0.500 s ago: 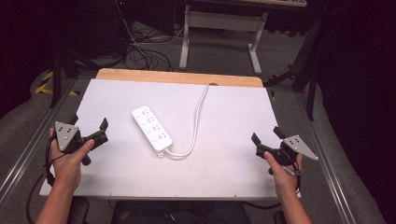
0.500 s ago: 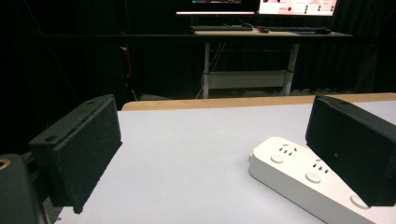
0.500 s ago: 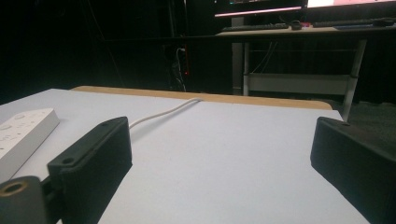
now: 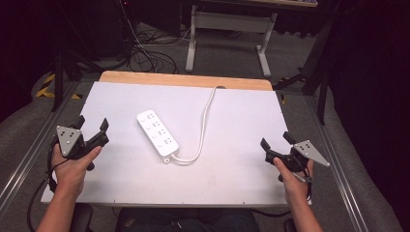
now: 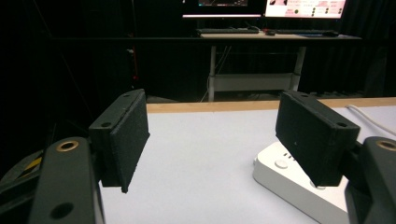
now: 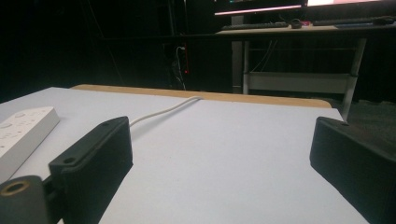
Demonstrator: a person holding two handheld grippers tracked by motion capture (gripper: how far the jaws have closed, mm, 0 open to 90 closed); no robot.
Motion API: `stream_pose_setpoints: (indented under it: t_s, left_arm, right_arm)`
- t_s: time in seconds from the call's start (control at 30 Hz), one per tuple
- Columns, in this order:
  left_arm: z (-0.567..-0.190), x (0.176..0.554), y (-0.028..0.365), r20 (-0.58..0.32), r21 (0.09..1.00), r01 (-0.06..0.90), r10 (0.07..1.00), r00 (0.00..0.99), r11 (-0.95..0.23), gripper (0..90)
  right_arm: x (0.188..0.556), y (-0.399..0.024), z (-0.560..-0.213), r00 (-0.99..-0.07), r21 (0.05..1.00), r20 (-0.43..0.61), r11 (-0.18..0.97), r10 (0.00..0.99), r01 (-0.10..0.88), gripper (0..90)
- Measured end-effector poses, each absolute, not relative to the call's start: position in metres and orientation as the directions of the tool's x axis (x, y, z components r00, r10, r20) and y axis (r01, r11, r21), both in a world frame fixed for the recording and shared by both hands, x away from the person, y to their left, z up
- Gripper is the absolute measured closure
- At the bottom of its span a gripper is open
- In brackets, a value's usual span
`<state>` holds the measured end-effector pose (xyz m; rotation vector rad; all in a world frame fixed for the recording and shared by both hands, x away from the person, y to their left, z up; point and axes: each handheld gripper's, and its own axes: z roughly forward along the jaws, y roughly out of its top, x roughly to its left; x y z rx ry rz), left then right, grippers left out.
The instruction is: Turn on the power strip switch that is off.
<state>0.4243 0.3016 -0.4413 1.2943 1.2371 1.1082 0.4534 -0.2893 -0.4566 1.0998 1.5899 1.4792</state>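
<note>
A white power strip [image 4: 157,135] lies at an angle on the white table top [image 4: 241,116], left of centre. Its white cable [image 4: 204,125] loops from the near end and runs off the far edge. My left gripper [image 4: 92,123] hovers at the table's left edge, open and holding nothing, a short way left of the strip. In the left gripper view the gripper [image 5: 212,135] has wide-apart jaws, with the strip [image 5: 289,179] behind its right jaw. My right gripper [image 4: 274,139] is open near the right front corner. From that gripper [image 6: 219,149], the strip [image 6: 18,128] and cable [image 6: 168,109] lie far left.
A wooden strip [image 4: 186,79] borders the table's far edge. Beyond it stand a white desk frame [image 4: 227,34] and loose cables on the floor [image 4: 145,53]. Metal rails [image 4: 338,159] run along both sides of the table.
</note>
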Motion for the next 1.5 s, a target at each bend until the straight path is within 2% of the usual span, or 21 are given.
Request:
stream_pose_setpoints:
  t_s: [0.27,0.53,0.63,0.67,0.77,1.03,1.4,1.5]
  left_arm:
    - [-0.439,0.424,0.304,-0.035,0.996,0.082,0.998,0.048,0.031,50.1]
    - [-0.439,0.424,0.303,-0.038,0.997,0.075,0.998,0.054,0.034,67.0]
    - [-0.439,0.423,0.302,-0.028,0.997,0.076,0.997,0.071,0.022,70.5]
    - [-0.439,0.424,0.301,-0.014,0.997,0.076,0.997,0.08,0.008,74.8]
    - [-0.439,0.424,0.3,0.001,0.997,0.077,0.996,0.087,-0.008,79.8]
    - [-0.437,0.422,0.299,0.011,0.995,0.092,0.99,0.141,-0.024,89.8]
    - [-0.426,0.423,0.3,-0.013,0.989,0.145,0.982,0.188,-0.014,90.0]
    - [-0.425,0.428,0.296,-0.047,0.981,0.193,0.975,0.219,0.004,90.0]
  right_arm:
    - [0.453,-0.288,-0.458,-0.401,0.99,0.048,0.009,0.915,0.14,6.5]
    - [0.453,-0.289,-0.458,-0.4,0.988,0.058,0.004,0.915,0.153,6.6]
    - [0.453,-0.289,-0.458,-0.402,0.988,0.06,0.004,0.914,0.156,6.6]
    - [0.453,-0.289,-0.458,-0.405,0.988,0.058,0.006,0.913,0.156,6.7]
    - [0.453,-0.288,-0.458,-0.407,0.987,0.06,0.007,0.912,0.163,6.9]
    - [0.454,-0.287,-0.46,-0.423,0.983,0.066,0.013,0.904,0.181,7.3]
    - [0.454,-0.285,-0.46,-0.438,0.983,0.064,0.019,0.897,0.184,7.3]
    - [0.454,-0.285,-0.46,-0.446,0.982,0.084,0.003,0.891,0.191,7.4]
